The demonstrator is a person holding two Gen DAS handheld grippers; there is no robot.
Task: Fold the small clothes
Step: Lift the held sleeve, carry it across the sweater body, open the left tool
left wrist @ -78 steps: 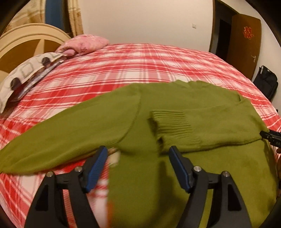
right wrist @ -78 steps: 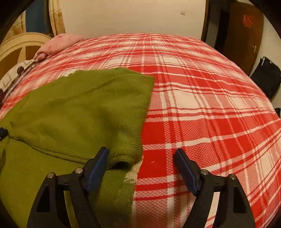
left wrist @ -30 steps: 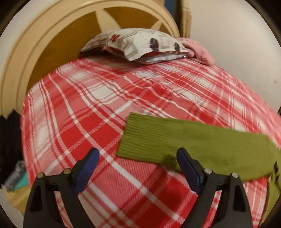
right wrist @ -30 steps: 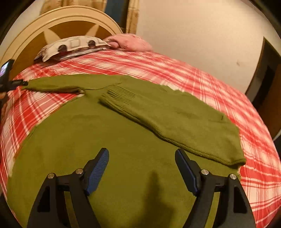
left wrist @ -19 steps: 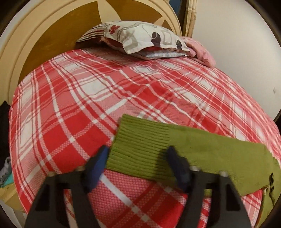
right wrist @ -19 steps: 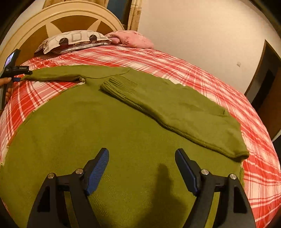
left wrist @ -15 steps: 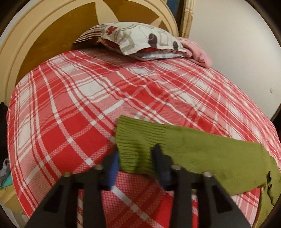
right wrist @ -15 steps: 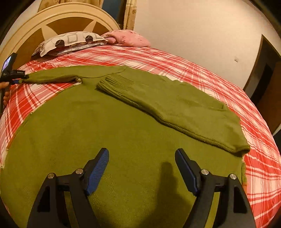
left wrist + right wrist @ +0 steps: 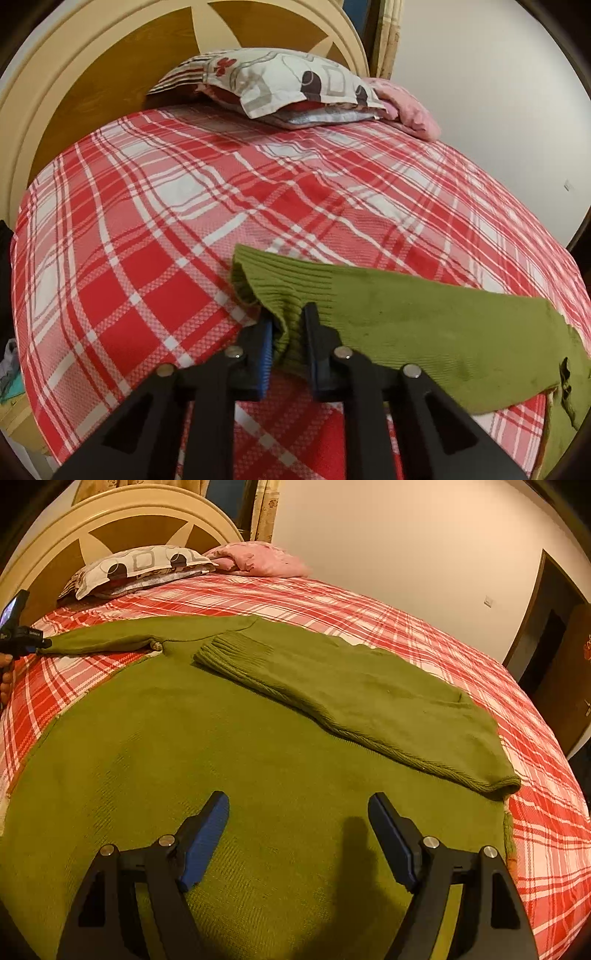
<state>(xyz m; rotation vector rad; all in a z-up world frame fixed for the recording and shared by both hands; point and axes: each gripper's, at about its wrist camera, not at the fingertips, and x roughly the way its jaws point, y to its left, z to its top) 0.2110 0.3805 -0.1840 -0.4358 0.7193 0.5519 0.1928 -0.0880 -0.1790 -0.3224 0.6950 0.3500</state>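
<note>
A green sweater [image 9: 221, 757] lies flat on the red plaid bed cover [image 9: 147, 221]. One sleeve [image 9: 351, 698] is folded across its chest. The other sleeve [image 9: 424, 325] stretches out sideways toward the headboard side. My left gripper [image 9: 288, 314] is closing on that sleeve's ribbed cuff [image 9: 280, 284]; the cuff is bunched and pinched between the pads. In the right wrist view the left gripper [image 9: 37, 646] shows at the far left on the sleeve's end. My right gripper [image 9: 297, 805] hovers open above the sweater's lower body, nothing between its fingers.
A patterned pillow [image 9: 280, 85] and a pink cloth [image 9: 406, 110] lie at the head of the bed against a cream and wood headboard [image 9: 92, 74]. A dark doorway [image 9: 554, 646] stands at the right. A hand [image 9: 5, 679] shows at the left edge.
The left gripper's jaws came together around the sleeve cuff, which now bunches up between them. The right gripper stayed open above the sweater.
</note>
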